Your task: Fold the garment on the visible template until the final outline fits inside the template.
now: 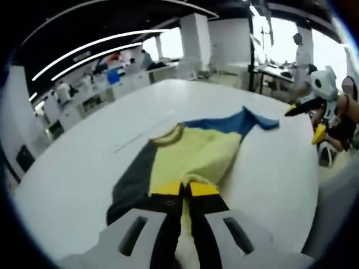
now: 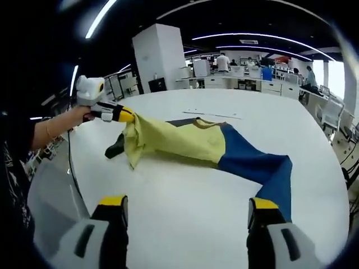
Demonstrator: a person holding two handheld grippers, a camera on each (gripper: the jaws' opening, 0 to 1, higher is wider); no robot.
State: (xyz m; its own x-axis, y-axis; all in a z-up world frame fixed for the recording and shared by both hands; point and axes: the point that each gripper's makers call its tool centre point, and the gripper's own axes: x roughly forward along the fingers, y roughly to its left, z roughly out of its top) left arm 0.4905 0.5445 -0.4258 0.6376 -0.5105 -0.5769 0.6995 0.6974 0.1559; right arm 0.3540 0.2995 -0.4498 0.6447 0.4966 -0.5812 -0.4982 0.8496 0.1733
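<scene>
Soft yellow garment [image 2: 185, 140] with blue and dark sleeves lies rumpled on the smooth white bench [image 2: 185, 224]. Left tool [image 1: 185, 188] is clenched on its hem; right tool [image 2: 182, 210] is released.

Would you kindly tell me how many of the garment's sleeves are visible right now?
2. The garment shows a blue sleeve stretched toward the open right gripper, and a dark sleeve beside the left gripper, which is shut on the hem.

Bright ceiling strips, window glare, soft blur, fisheye edges.
</scene>
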